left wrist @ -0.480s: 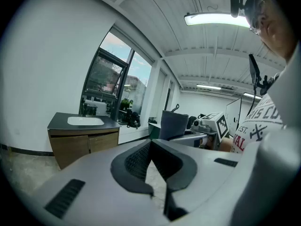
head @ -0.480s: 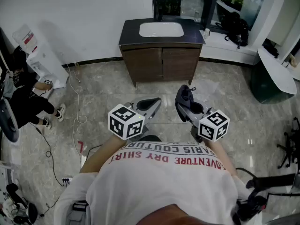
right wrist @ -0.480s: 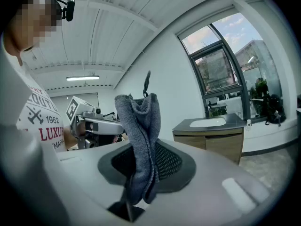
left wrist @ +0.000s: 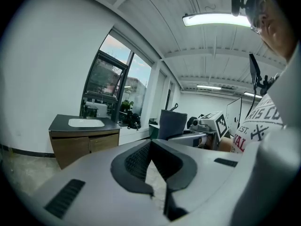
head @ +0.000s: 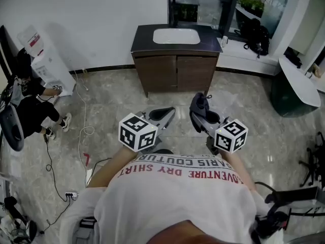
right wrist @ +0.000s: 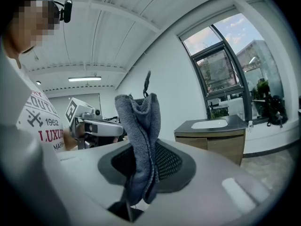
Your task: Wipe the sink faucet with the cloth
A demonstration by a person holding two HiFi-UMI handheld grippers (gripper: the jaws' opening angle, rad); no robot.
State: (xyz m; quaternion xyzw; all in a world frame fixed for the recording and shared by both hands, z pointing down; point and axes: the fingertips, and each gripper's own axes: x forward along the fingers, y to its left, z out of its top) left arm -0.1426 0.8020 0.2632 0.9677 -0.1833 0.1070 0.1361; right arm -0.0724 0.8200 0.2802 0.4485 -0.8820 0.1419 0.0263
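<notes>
a pale tiled floor (head: 244,100) fills most of the head view. against the far wall stands a dark-topped wooden vanity (head: 175,70) with a white sink (head: 176,36) set in its top — well apart from both grippers, which are side by side just in front of the person's chest. the left gripper (head: 163,114) has its jaws pressed together on nothing. the right gripper (head: 200,108) is clamped on a grey-blue cloth (right wrist: 141,140) — it stands bunched and upright out of the jaws.
</notes>
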